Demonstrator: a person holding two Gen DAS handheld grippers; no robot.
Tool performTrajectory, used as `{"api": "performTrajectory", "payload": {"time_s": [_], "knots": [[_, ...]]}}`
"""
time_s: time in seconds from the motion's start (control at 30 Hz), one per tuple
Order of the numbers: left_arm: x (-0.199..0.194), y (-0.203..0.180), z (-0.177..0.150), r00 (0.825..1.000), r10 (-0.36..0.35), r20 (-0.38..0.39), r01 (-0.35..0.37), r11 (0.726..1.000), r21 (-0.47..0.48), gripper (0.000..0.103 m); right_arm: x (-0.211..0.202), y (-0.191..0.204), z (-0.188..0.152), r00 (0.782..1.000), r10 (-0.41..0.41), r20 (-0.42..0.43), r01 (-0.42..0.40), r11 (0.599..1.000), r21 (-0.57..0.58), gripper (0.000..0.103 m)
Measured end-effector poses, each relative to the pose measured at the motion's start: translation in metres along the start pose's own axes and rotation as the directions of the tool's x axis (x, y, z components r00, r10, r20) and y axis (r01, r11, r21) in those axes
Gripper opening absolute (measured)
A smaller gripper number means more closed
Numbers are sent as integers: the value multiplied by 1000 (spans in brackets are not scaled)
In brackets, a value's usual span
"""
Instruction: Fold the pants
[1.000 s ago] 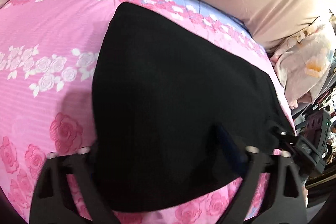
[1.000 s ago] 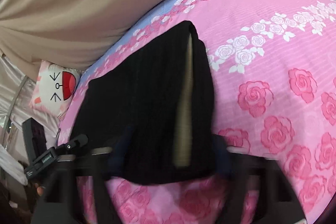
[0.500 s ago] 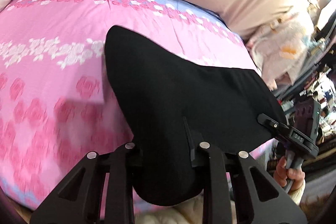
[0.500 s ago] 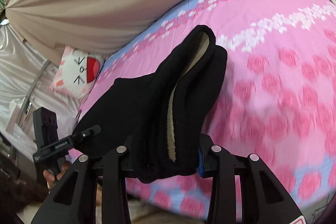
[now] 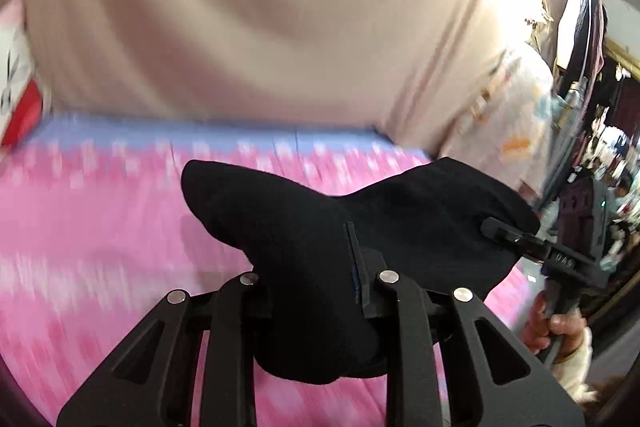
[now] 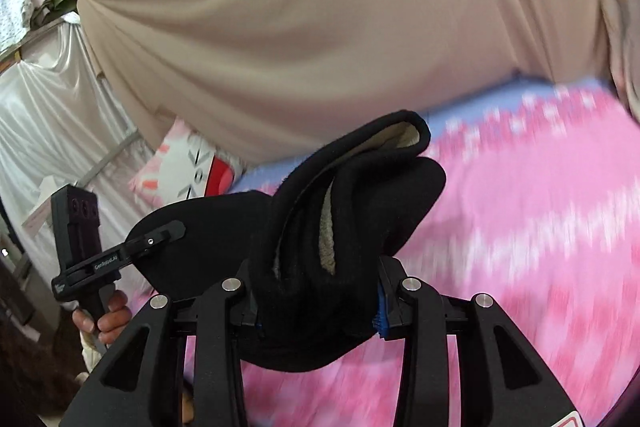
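Observation:
The black pants (image 5: 304,227) hang in the air above the pink flowered bed (image 5: 100,227), stretched between both grippers. My left gripper (image 5: 316,279) is shut on one bunched end of them. My right gripper (image 6: 316,291) is shut on the other end, where the thick cloth (image 6: 360,195) gapes and shows a cream fleece lining (image 6: 326,227). In the left wrist view the right gripper (image 5: 504,231) grips the pants at the right, held by a hand (image 5: 556,327). The right wrist view shows the left gripper (image 6: 160,235) at the left, a hand (image 6: 108,315) on its handle.
A beige curtain (image 6: 320,27) hangs behind the bed. A white cartoon pillow (image 6: 188,167) lies at the bed's far left corner. White drapes (image 6: 48,107) stand left of it. A floral bundle (image 5: 508,107) and cluttered shelves (image 5: 608,131) are on the right.
Both grippers closed on the near edge of the pants and rose, lifting them off the bed. The cameras tilted up, so the curtain now fills the upper view.

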State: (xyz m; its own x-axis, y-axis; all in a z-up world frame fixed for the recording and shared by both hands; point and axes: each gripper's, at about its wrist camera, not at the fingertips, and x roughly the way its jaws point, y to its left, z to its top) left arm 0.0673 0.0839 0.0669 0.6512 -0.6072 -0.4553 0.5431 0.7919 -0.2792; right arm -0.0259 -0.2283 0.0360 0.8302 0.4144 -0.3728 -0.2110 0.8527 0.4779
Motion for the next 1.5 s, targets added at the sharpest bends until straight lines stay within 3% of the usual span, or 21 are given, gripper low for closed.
{"api": "performTrajectory", "payload": {"time_s": [0.17,0.3,0.37,0.43,0.5,0.53,0.6,0.63,0.67,0.7,0.8,0.87,0.93,1.0,1.07,1.13,1.23,1.33,1.4,1.43,1.5], "knots": [[87,21,54,994,81,72,-85,995,52,22,94,-49,64,999,-23,36,24,999,-21,37],[188,68,61,991,128,45,-127,992,-14,27,187,-115,71,997,-82,3,82,995,55,40],[237,93,51,985,172,-30,-174,983,-59,30,245,-157,53,973,-176,-148,191,977,96,49],[289,119,26,950,235,-206,-253,965,-66,37,260,-183,37,955,-190,-229,229,961,157,59],[277,132,11,956,222,-191,-245,964,-106,55,231,-191,38,972,-152,-180,190,957,219,59],[257,134,11,947,273,-169,-292,952,-97,72,217,-191,41,969,-187,-161,219,953,209,60],[220,136,16,930,344,-126,-356,930,-92,83,179,-182,52,951,-299,-75,308,937,167,61],[197,136,22,930,356,-88,-364,926,-102,83,170,-175,59,942,-328,-66,335,932,137,56],[184,134,30,932,356,-67,-362,926,-109,83,169,-160,70,946,-316,-77,322,943,84,33],[169,129,42,939,341,-39,-344,932,-113,83,175,-146,79,948,-307,-82,311,949,44,24],[172,97,83,959,283,-7,-282,956,-79,84,215,-103,100,960,-263,-97,253,962,-103,20],[196,84,94,960,280,-28,-281,958,-56,95,262,-96,110,951,-279,-136,257,953,-160,20],[247,75,93,947,307,-96,-311,950,-27,96,299,-112,112,925,-338,-176,309,935,-173,19],[293,87,77,918,343,-201,-348,938,12,96,336,-156,106,862,-451,-231,421,891,-169,15],[323,107,53,865,416,-280,-428,903,19,98,334,-193,105,919,-335,-209,333,942,-44,13],[319,134,40,920,288,-265,-325,940,-108,98,320,-202,110,925,-304,-229,324,944,55,4],[287,146,46,925,271,-267,-325,927,-185,92,283,-173,113,931,-316,-185,321,947,-2,14],[235,123,53,948,272,-167,-294,948,-125,95,259,-138,95,938,-282,-200,261,957,-124,14],[219,102,46,935,335,-122,-342,938,-50,98,265,-136,72,904,-344,-254,293,931,-218,14],[223,94,40,921,365,-134,-370,929,-10,98,271,-142,60,879,-395,-266,333,909,-250,5],[252,88,20,888,400,-229,-398,916,56,98,266,-163,52,907,-345,-241,312,935,-168,1]]}}
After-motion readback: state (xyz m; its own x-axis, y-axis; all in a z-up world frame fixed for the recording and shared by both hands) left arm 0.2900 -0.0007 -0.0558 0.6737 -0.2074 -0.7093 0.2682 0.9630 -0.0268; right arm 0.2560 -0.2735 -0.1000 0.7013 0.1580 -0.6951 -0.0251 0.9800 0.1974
